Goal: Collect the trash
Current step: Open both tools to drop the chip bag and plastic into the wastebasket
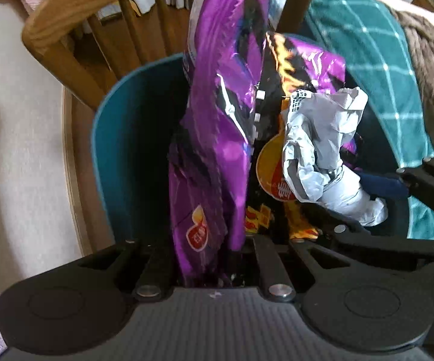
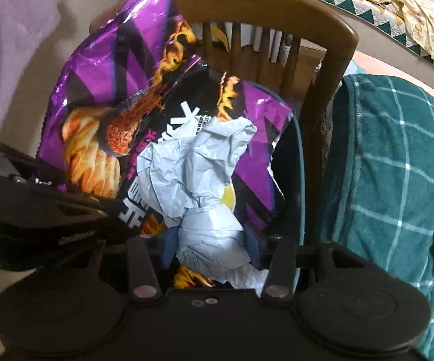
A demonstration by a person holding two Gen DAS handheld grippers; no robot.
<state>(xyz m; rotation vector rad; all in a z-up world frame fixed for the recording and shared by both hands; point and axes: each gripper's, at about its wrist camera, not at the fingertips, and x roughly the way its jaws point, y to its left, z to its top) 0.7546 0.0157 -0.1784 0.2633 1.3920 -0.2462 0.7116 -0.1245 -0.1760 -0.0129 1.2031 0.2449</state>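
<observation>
Left wrist view: the left gripper (image 1: 217, 258) points down into a teal bin (image 1: 117, 138), its jaws closed tight on the lower edge of a purple chip bag (image 1: 217, 138). The bag rises straight out from between the fingers and stands across the bin's opening, its far end reaching up past the rim toward the curved back of a wooden chair (image 1: 75, 21) just behind the bin. To the right of the bag, the right gripper (image 1: 376, 198) comes in from the right edge, clamped on a crumpled wad of grey-white paper (image 1: 319, 147) that touches the bag's printed face over the bin mouth. In the right wrist view, the paper wad (image 2: 205, 180) sits squarely between the right gripper's (image 2: 211, 246) blue pads (image 2: 253, 243), which stand partly apart and press its sides; the wad bulges forward from the fingertips against the chip bag (image 2: 111, 90), which fills the space ahead and to the left. The left gripper's body (image 2: 36, 210) shows at the left edge, below the bag. A teal checked blanket (image 2: 391, 165) lies just beside the bin's right rim (image 2: 298, 156).
</observation>
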